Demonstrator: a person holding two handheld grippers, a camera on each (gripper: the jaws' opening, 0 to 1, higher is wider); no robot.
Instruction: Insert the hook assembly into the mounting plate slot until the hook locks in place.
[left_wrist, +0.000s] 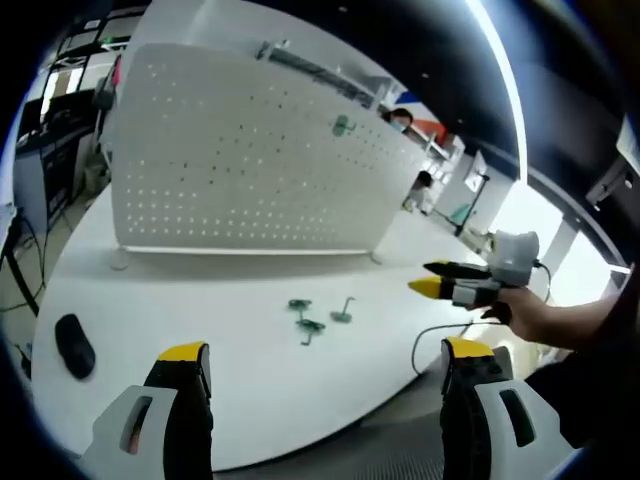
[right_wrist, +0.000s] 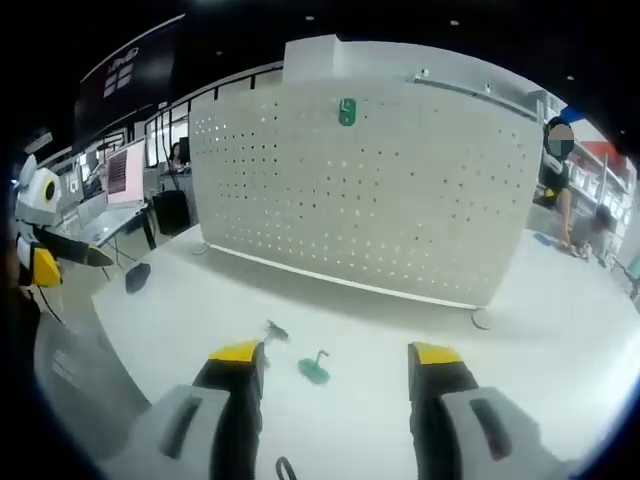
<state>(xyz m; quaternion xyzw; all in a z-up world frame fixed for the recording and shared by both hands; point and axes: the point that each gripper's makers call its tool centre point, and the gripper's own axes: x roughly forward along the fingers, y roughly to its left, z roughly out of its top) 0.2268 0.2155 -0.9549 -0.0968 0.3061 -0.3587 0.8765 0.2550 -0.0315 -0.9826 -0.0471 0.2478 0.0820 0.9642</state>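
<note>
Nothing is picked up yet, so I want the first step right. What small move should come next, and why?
Probably lower the right gripper toward the green hook lying on the white table between its open jaws. Both grippers are empty, and the pegboard already carries one green hook up high. The left gripper is farther from the loose hooks.

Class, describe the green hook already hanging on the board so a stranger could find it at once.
Start at the white pegboard standing upright on the white table. Near its top edge sits one small green hook. Unlike the hooks lying loose on the table, it is mounted on the board.
</note>
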